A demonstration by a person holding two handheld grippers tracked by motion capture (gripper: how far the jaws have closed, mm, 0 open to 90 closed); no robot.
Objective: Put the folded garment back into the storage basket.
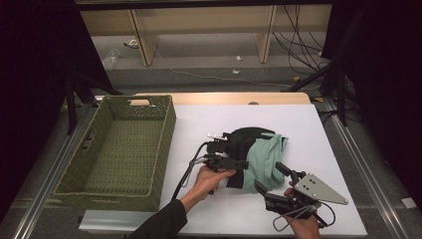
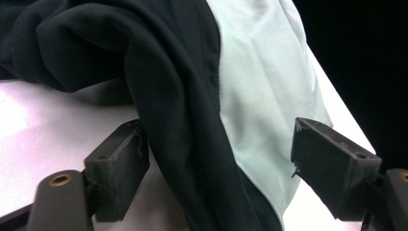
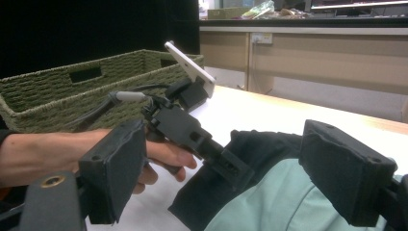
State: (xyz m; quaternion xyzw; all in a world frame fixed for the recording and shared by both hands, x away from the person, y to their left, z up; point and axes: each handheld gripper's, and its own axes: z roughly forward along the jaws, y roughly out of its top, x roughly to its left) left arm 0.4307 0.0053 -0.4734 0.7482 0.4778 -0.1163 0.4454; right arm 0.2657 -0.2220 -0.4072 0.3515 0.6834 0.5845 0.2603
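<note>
While both tongs gape empty, left tongs [image 1: 238,164] and right tongs [image 1: 271,178] are set about the crumpled garment [image 1: 261,154].

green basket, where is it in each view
High view: the green basket sits left of centre on the white table.
Left gripper view: no basket here.
Right gripper view: the basket is upper left, behind the left hand.
Shared landmark: the black and mint clothes, which lie in all three views.
</note>
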